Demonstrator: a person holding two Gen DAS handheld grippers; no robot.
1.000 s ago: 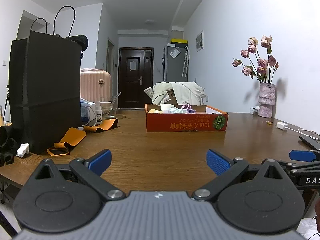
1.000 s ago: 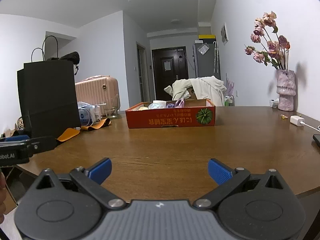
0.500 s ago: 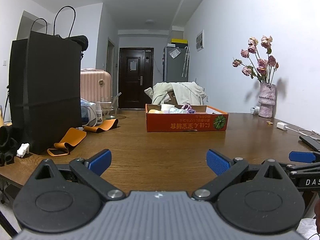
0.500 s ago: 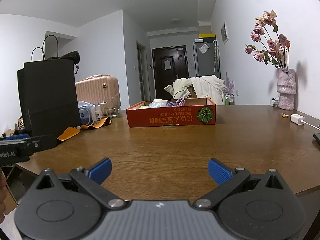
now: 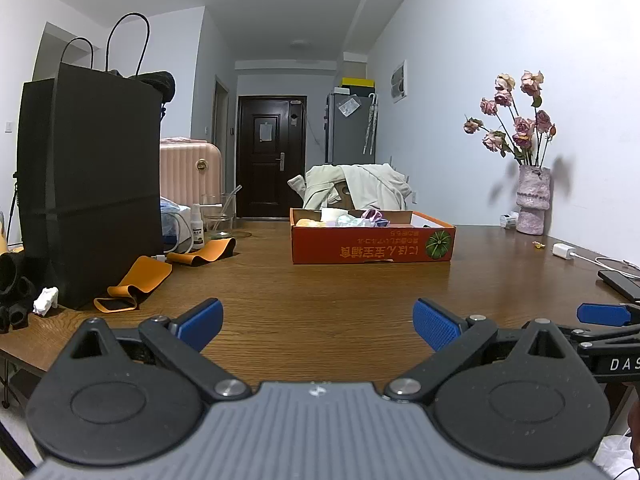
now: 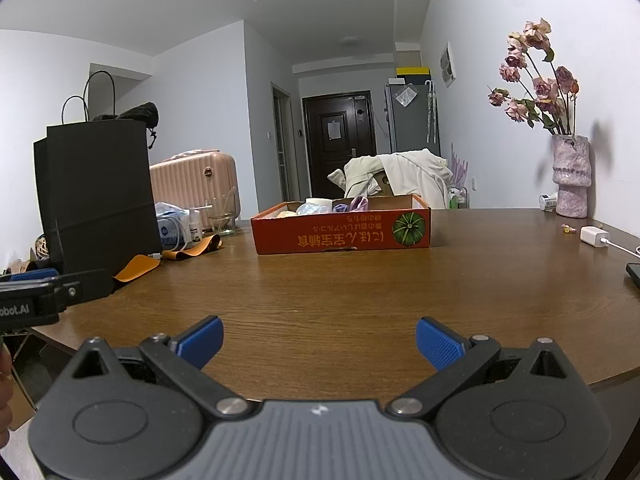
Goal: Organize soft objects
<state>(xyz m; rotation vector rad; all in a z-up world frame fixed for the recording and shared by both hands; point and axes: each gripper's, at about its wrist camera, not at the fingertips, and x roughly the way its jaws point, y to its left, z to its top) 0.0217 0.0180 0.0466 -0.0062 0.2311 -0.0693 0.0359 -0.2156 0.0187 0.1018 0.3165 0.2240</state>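
Note:
An orange cardboard box with a pumpkin print stands mid-table, far ahead of both grippers. Several soft objects in yellow, white, pale blue and purple show above its rim. My left gripper is open over the near table edge, with nothing between its blue pads. My right gripper is open too, just as empty, at the same near edge. Each gripper's side shows in the other's view.
A tall black paper bag stands at the left with orange straps beside it. A spray bottle and a glass are behind. A flower vase, a charger and a phone sit at the right. Brown wooden table.

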